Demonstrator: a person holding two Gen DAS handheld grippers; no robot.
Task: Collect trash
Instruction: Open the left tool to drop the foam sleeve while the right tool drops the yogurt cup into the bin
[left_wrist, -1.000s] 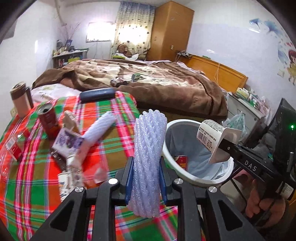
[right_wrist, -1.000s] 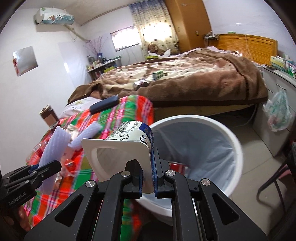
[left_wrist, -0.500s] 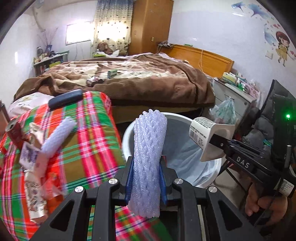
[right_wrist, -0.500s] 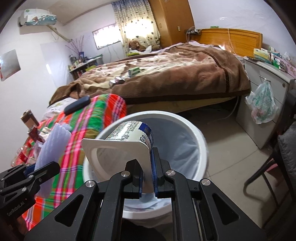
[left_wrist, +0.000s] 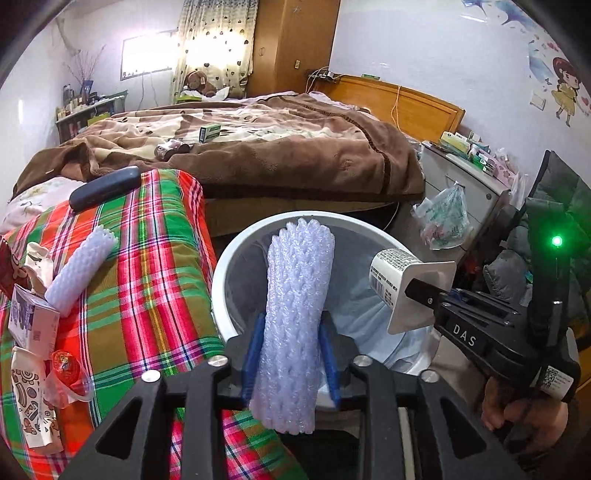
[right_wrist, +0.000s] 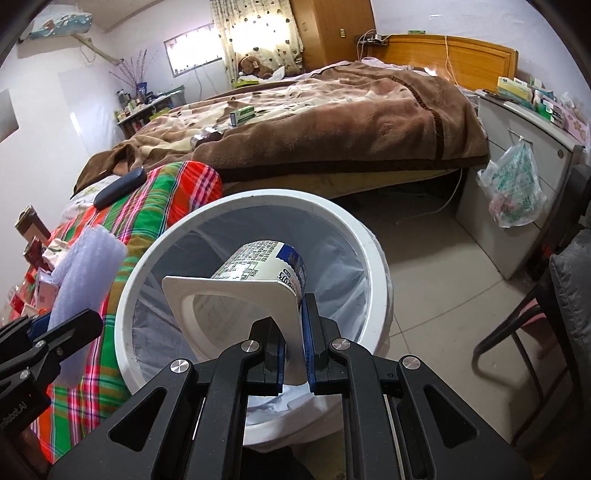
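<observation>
The foam net looks soft, knobbly and matt. The cup is smooth white plastic with a printed paper-like label. The bin has a glossy white plastic rim and a thin, crinkled liner. Beside the bin, the plaid cloth is woven and matt.

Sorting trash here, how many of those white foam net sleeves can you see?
2: one foam sleeve clamped in the left gripper over the bin, another lying on the plaid cloth. Others may be hidden.

Bin bottom hidden by yogurt cup (its label unreadable)
</observation>
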